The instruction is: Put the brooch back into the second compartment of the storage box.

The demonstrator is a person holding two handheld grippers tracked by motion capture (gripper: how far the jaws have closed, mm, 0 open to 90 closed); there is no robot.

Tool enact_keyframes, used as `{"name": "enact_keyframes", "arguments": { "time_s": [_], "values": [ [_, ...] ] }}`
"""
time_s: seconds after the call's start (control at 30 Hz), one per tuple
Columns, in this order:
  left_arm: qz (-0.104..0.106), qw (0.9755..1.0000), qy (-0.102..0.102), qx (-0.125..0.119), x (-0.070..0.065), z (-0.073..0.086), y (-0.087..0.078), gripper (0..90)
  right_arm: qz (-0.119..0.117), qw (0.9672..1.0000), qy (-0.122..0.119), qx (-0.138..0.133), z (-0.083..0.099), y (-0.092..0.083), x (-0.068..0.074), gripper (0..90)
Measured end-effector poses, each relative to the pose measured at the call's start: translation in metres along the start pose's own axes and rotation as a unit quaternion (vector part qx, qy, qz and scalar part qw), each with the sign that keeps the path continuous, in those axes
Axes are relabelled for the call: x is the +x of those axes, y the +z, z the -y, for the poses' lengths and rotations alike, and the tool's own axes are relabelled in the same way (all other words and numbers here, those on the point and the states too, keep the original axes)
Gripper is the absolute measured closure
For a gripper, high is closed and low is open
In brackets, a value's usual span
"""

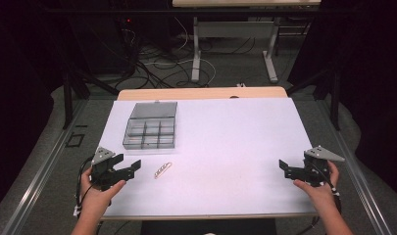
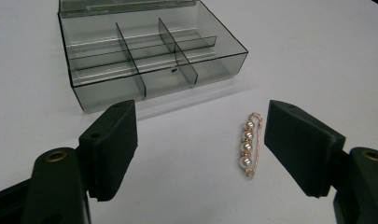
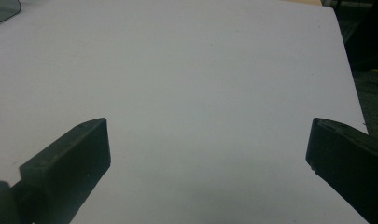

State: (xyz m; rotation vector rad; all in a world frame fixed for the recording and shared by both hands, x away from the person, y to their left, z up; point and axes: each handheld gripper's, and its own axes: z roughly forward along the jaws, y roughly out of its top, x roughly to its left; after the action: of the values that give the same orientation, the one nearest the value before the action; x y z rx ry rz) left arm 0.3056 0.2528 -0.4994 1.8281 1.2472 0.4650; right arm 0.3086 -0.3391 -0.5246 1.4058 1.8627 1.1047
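A gold pin strung with pearls (image 2: 248,145) lies flat on the white bench (image 1: 225,147), a little in front of the open smoky-grey compartment box (image 1: 150,133) and apart from it. The left tool (image 1: 123,172) hovers just beside the pin with its jaws spread and nothing between them, the pin lying close by one jaw in the left gripper view. The right tool (image 1: 290,170) is well apart at the bench's other side, jaws spread wide over bare surface.
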Motion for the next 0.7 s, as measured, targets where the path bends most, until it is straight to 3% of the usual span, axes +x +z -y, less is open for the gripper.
{"name": "enact_keyframes", "arguments": {
  "time_s": [0.23,0.3,0.33,0.4,0.43,0.57,0.67,0.7],
  "values": [
    [0.014,0.9997,-0.003,0.02,0.002,-0.004,0.002,29.9,-0.004,1.0,-0.008,0.0,-0.001,0.0,0.003,0.0],
    [0.008,0.9998,-0.001,0.018,0.001,-0.004,0.005,29.9,-0.006,0.9999,-0.009,0.001,-0.001,0.001,0.004,0.0],
    [0.012,0.9995,0.003,0.03,0.001,-0.006,0.004,29.9,-0.004,0.9999,-0.01,0.003,-0.001,0.0,0.004,0.0],
    [0.006,0.9997,0.005,0.025,-0.001,-0.007,0.007,30.4,-0.003,0.9999,-0.011,0.003,0.0,0.001,0.004,0.0],
    [0.011,0.9992,0.005,0.037,0.0,-0.009,0.006,30.5,-0.004,0.9999,-0.012,0.004,0.0,0.001,0.004,0.0],
    [0.008,0.9994,0.006,0.034,-0.002,-0.013,0.01,31.2,-0.007,0.9999,-0.012,0.002,0.0,0.002,0.004,0.0],
    [0.007,0.9987,0.019,0.047,-0.004,-0.018,0.012,32.6,-0.006,0.9998,-0.018,0.005,0.0,0.002,0.005,0.0],
    [0.008,0.9988,0.014,0.047,-0.006,-0.019,0.012,33.4,-0.005,0.9997,-0.023,0.0,0.0,0.003,0.005,0.0]
  ]
}}
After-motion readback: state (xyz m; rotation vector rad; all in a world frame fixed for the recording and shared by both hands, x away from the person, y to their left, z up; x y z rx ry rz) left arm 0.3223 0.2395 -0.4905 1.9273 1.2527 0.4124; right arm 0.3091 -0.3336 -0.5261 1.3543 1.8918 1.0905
